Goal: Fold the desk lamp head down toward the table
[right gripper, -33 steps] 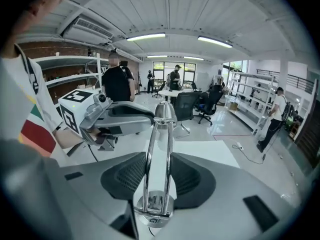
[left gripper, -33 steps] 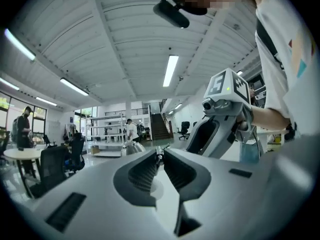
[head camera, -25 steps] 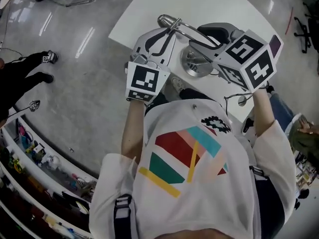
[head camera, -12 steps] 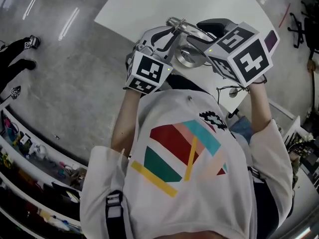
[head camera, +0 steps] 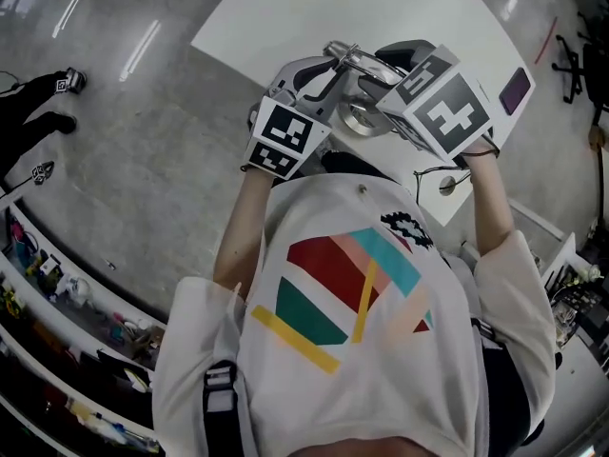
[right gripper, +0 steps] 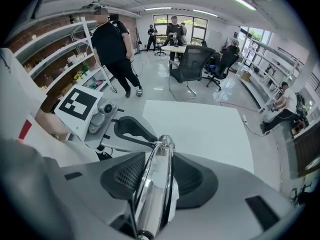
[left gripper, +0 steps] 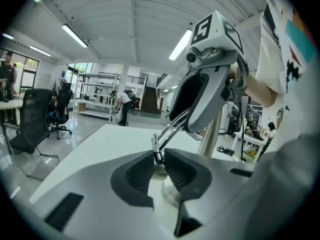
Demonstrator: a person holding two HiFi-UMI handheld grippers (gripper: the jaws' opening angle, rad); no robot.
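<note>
The desk lamp stands on the white table, with its round metal base near the front edge. Its thin chrome arm rods rise to the right. My left gripper is shut on the rods' end joint, and in the head view this left gripper sits left of the base. My right gripper is shut on the lamp's thick chrome tube, which runs lengthwise between the pads. In the head view the right gripper hangs over the base. The two grippers nearly touch.
A small purple-dark object lies on the table's right corner. A person in black stands beside wall shelves. Office chairs stand beyond the table. A cluttered shelf runs along the floor to my left.
Both grippers keep their hold on the lamp. The right gripper has swung left and now sits closer over the base; the left one has shifted slightly right and toward the table.
</note>
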